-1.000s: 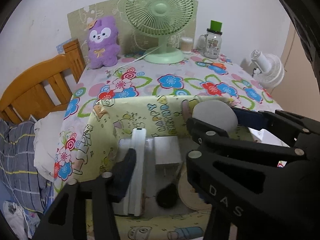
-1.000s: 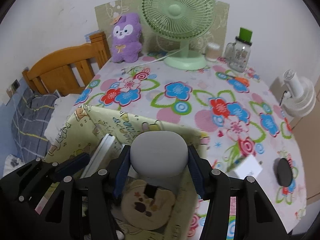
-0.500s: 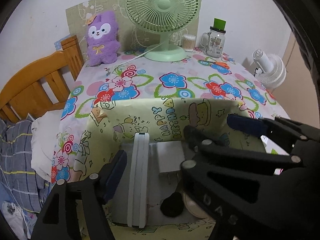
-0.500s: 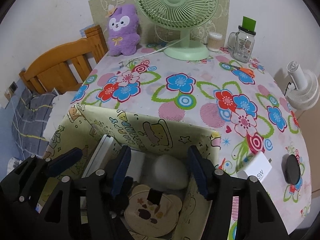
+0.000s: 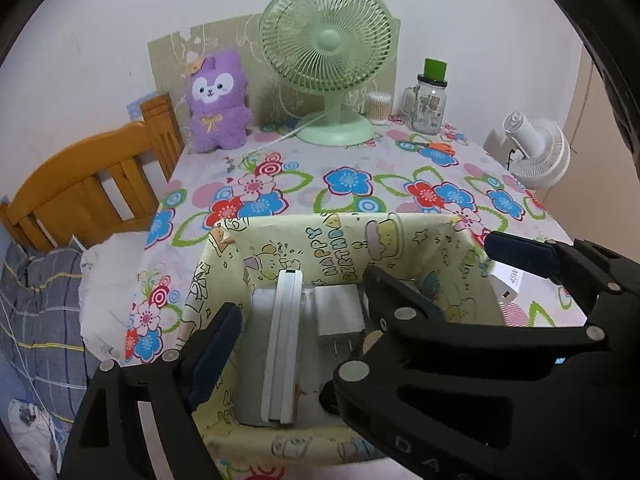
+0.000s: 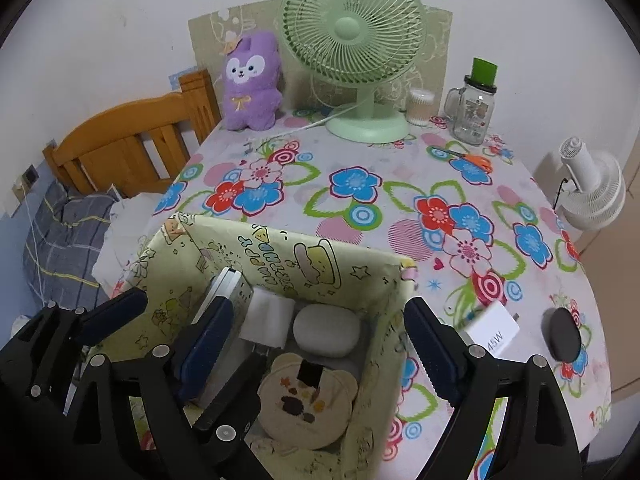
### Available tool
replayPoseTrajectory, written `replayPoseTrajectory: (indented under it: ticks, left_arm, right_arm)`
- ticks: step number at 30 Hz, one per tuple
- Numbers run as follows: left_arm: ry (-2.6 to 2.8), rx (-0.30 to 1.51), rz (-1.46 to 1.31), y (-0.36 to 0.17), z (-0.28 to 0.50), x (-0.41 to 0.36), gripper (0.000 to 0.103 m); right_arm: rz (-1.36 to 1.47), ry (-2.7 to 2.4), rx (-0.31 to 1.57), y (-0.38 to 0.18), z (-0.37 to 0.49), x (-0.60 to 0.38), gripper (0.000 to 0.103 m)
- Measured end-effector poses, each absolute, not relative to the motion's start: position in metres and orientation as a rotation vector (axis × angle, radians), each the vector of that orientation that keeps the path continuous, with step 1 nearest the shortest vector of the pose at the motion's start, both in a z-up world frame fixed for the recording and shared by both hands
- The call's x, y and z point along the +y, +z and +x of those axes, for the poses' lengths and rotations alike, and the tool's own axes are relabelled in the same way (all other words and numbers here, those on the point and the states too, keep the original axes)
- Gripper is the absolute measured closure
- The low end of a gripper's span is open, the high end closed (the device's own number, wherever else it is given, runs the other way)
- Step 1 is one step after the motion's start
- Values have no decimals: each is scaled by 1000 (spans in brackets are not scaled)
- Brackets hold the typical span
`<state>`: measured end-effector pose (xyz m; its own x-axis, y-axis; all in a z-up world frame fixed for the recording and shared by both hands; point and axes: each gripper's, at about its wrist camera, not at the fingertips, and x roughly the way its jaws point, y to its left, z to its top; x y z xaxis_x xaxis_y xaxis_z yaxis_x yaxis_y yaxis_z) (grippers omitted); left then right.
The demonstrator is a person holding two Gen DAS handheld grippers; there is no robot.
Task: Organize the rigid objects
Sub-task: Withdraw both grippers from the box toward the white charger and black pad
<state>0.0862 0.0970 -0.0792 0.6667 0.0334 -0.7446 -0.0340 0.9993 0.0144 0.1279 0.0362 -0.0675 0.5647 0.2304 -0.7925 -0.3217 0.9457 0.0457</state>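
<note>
**Both grippers opening over yellow box, nothing held**

Right gripper [image 6: 316,344] hangs over the yellow printed box [image 6: 320,258], jaws spreading wide, nothing pinched between them. Grey oval case [image 6: 326,330] lies inside the box, just beyond the gripper at 12 o'clock, touching the white charger cube [image 6: 266,320] at its 9 o'clock. Bear-shaped pouch [image 6: 308,400] sits at the case's 6 o'clock. Left gripper [image 5: 300,312] also opening, empty, straddling the upright white slab [image 5: 284,344] without touching it. Outside the box on the floral tablecloth [image 6: 360,188]: white 45W adapter [image 6: 494,328] at 3 o'clock, black round puck [image 6: 564,334] just past it. Green fan [image 6: 352,40] stands at 12 o'clock.
</note>
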Motion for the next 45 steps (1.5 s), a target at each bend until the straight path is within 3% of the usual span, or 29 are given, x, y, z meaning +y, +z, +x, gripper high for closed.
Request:
replayPoseTrajectory:
  ticks: [14,45]
  left_arm:
    - [18,782,26,-56,65,69,12]
    - [-66,740,87,-38,62,-18,3]
  right_arm:
    - [-88,261,857,-41,101,6,5]
    - [-76,77,771,-15,79,-87,3]
